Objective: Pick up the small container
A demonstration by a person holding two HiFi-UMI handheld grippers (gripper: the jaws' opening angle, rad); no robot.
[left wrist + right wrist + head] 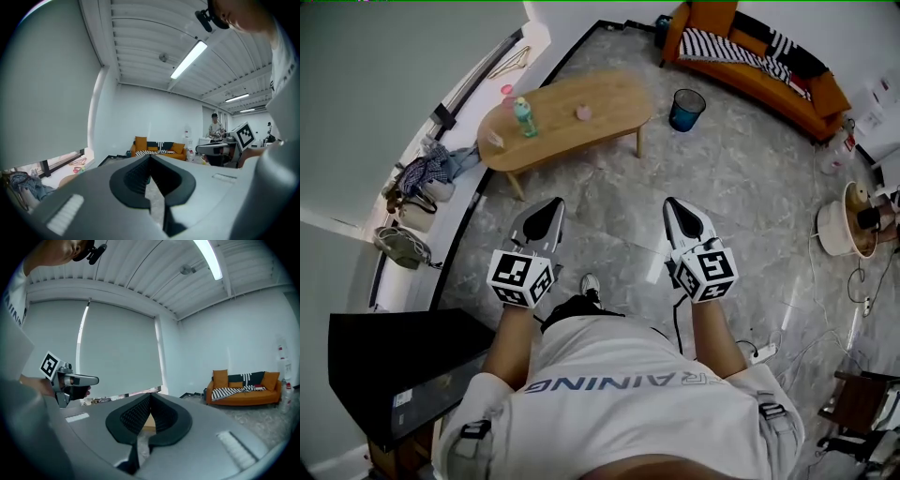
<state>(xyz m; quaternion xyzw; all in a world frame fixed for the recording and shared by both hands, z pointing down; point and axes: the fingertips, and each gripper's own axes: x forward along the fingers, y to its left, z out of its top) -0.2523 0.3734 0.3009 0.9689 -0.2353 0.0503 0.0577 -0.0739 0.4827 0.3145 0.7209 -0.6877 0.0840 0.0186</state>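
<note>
A small pink container sits on the oval wooden coffee table ahead of me, apart from a green bottle and a pink cup towards the table's left end. My left gripper and right gripper are held side by side over the marble floor, well short of the table, both pointing towards it. Both are shut with nothing between the jaws. In the left gripper view the jaws of the left gripper meet at the tip; the right gripper looks the same in its own view.
A blue bin stands on the floor right of the table. An orange sofa lines the far wall. Bags lie by the window at left, a black cabinet stands at lower left, and cables and a round appliance are at right.
</note>
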